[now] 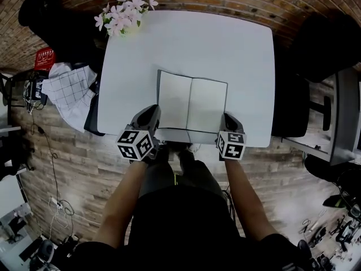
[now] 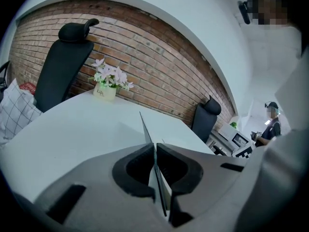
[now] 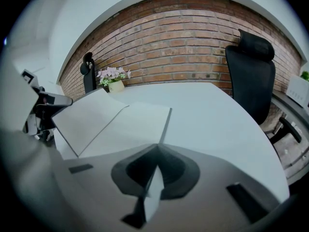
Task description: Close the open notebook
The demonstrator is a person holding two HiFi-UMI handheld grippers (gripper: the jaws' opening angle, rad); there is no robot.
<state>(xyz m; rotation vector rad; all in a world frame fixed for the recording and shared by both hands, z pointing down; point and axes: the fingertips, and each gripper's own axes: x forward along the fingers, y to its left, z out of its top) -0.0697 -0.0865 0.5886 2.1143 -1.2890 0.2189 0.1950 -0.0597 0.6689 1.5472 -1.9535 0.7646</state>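
An open notebook (image 1: 192, 103) with blank pages lies near the front edge of the white table (image 1: 225, 44). My left gripper (image 1: 151, 113) is at its near left corner, shut on the left cover. That cover runs edge-on through the left gripper (image 2: 154, 154) and rises ahead of it as a thin sheet (image 2: 146, 125). My right gripper (image 1: 228, 120) is at the near right corner, and its jaws (image 3: 155, 153) are shut on the right cover's edge. From the right gripper view the notebook's (image 3: 120, 124) left half tilts up off the table, with the left gripper (image 3: 46, 108) beside it.
A pot of pink flowers (image 1: 121, 16) stands at the table's far left corner. Black office chairs stand at the right side (image 1: 316, 44) and the far left (image 2: 65, 66). A checked cloth (image 1: 70, 89) lies left of the table. A person (image 2: 270, 124) sits far off to the right.
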